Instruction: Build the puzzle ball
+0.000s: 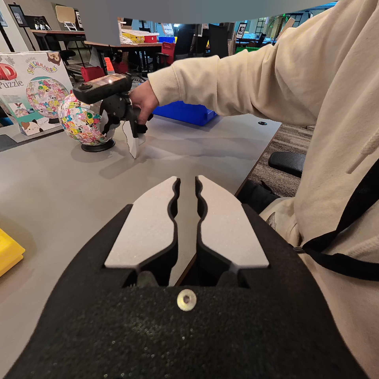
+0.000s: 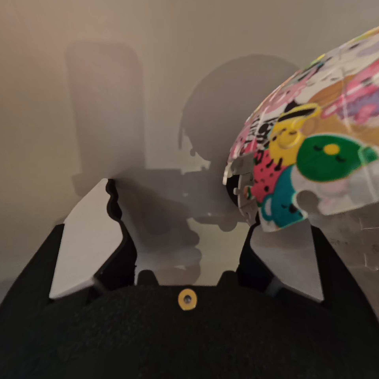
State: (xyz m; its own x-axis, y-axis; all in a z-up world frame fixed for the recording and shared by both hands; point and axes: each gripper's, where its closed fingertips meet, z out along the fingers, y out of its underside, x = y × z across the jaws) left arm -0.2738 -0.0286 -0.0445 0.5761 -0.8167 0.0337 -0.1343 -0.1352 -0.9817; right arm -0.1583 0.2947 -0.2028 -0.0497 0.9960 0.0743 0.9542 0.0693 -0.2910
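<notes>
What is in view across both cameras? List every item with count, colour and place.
puzzle ball: one, multicoloured, on a black stand, table's far left
puzzle box: one, white and teal, behind the ball
bin: one, blue, far side of the table
tray: one, yellow, left edge
table: one, grey
chair: one, black, right of the table
person's sleeve: one, cream
right tool: open, beside the ball
left tool: nearly closed, empty

Multicoloured cartoon-patterned puzzle ball (image 1: pixel 82 123), black stand (image 1: pixel 98 146)
</notes>
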